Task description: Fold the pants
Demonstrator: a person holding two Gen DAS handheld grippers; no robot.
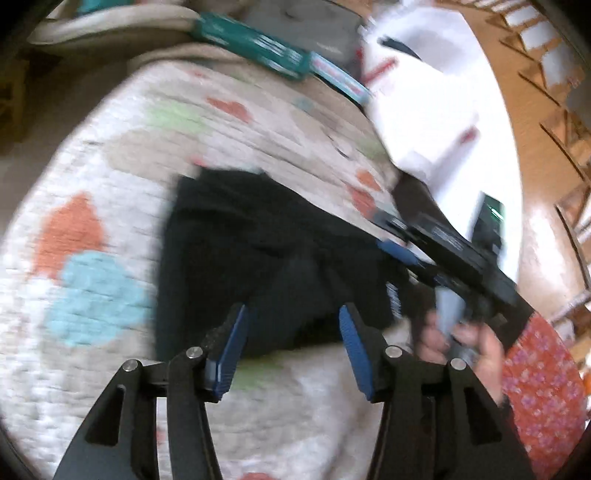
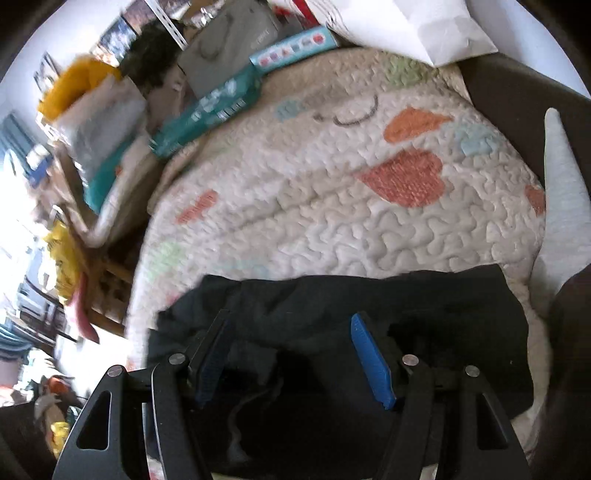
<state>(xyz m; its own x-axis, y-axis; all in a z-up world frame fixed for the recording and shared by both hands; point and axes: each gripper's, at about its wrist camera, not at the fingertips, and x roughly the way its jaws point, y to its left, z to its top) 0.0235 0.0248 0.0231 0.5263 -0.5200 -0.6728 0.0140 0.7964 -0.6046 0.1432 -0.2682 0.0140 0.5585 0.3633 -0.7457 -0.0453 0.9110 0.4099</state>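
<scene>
In the left wrist view the left gripper (image 1: pixel 291 314) fills the bottom centre of the frame, its two blue-padded fingers (image 1: pixel 229 354) spread apart with nothing pinched between them. Just beyond the fingertips, in the middle of the frame, lies the pair of black pants (image 1: pixel 251 240), bunched into a compact dark heap on the quilted bedspread (image 1: pixel 92 206), which is cream with orange, pale blue and green patches. To the right of the pants the right gripper (image 1: pixel 402 258) reaches in from the lower right, held by a hand (image 1: pixel 458 343) at a grey handle; a red flowered sleeve (image 1: pixel 543 373) shows in the lower right corner. The whole view is smeared by motion blur.

In the right wrist view the right gripper (image 2: pixel 291 321) sits at the bottom centre, jaws standing wide with blue pads (image 2: pixel 369 362) clear of the cloth. The pants (image 2: pixel 369 306) spread across the lower half of the frame beneath and beyond the fingers, and whether the fingertips touch the fabric cannot be told. The bedspread (image 2: pixel 314 184) fills the middle. Along its far edge, in the upper left, lie a teal box (image 2: pixel 207 110) and a grey bag (image 2: pixel 229 44); a white pillow (image 2: pixel 424 26) shows at the top right.
</scene>
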